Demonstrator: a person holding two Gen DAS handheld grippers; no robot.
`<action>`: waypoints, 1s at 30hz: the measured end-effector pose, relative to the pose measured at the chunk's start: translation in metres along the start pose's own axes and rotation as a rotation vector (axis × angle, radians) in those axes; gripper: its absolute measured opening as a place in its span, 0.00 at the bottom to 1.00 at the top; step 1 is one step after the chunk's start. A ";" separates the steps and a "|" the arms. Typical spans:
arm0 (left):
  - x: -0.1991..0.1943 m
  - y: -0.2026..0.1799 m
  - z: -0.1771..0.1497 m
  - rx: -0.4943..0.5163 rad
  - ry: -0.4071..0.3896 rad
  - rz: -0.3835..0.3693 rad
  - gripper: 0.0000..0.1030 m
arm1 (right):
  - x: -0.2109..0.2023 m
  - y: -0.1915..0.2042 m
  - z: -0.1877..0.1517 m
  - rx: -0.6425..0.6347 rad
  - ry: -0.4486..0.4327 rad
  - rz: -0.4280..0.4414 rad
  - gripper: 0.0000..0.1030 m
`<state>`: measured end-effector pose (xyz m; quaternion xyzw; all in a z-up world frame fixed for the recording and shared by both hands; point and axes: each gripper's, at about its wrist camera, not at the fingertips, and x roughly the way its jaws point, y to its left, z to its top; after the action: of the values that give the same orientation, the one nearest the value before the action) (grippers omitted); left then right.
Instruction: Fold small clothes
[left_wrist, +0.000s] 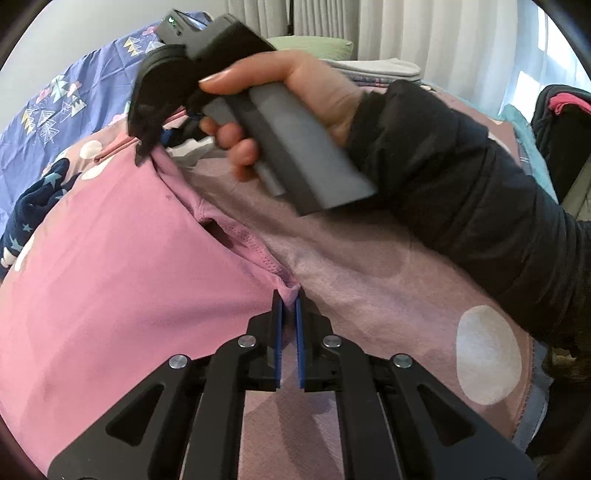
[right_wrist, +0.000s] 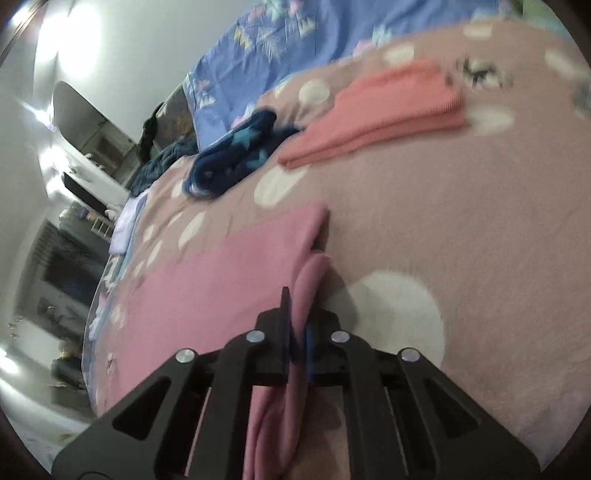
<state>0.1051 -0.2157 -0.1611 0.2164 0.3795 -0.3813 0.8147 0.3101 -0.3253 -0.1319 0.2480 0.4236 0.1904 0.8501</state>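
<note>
Plain pink garment (left_wrist: 110, 258) on mauve white-dotted blanket (left_wrist: 406, 295), beside navy star-print cloth (right_wrist: 236, 147).

We wear a black quilted sleeve (left_wrist: 461, 177); our tongs (left_wrist: 289, 306) are black w/ blue pads, silver screws & grey handle.

Close, down-tilted wrist views, bedspread (left_wrist: 369, 280) shared.

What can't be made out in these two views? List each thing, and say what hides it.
- Pink garment: its full shape; left wrist view cuts it off at the left edge.
- Right gripper in the left wrist view: its fingertips, hidden by fabric and motion blur.
- Salmon folded cloth: what garment it is, blurred in the right wrist view.
- Navy star-print item: crumpled and blurred.
- Left gripper: how much hem it pinches.
</note>
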 end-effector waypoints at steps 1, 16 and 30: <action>-0.001 0.000 -0.001 0.005 -0.007 -0.019 0.04 | -0.006 0.001 0.001 0.000 -0.029 0.019 0.05; -0.034 0.008 -0.025 -0.081 -0.050 -0.111 0.23 | -0.042 -0.024 -0.006 0.027 -0.231 -0.110 0.40; -0.198 0.165 -0.221 -0.656 -0.167 0.319 0.32 | -0.101 0.124 -0.146 -0.483 -0.256 -0.185 0.38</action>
<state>0.0506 0.1182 -0.1321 -0.0316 0.3754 -0.1241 0.9180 0.1199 -0.2416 -0.0719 0.0206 0.2760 0.1747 0.9449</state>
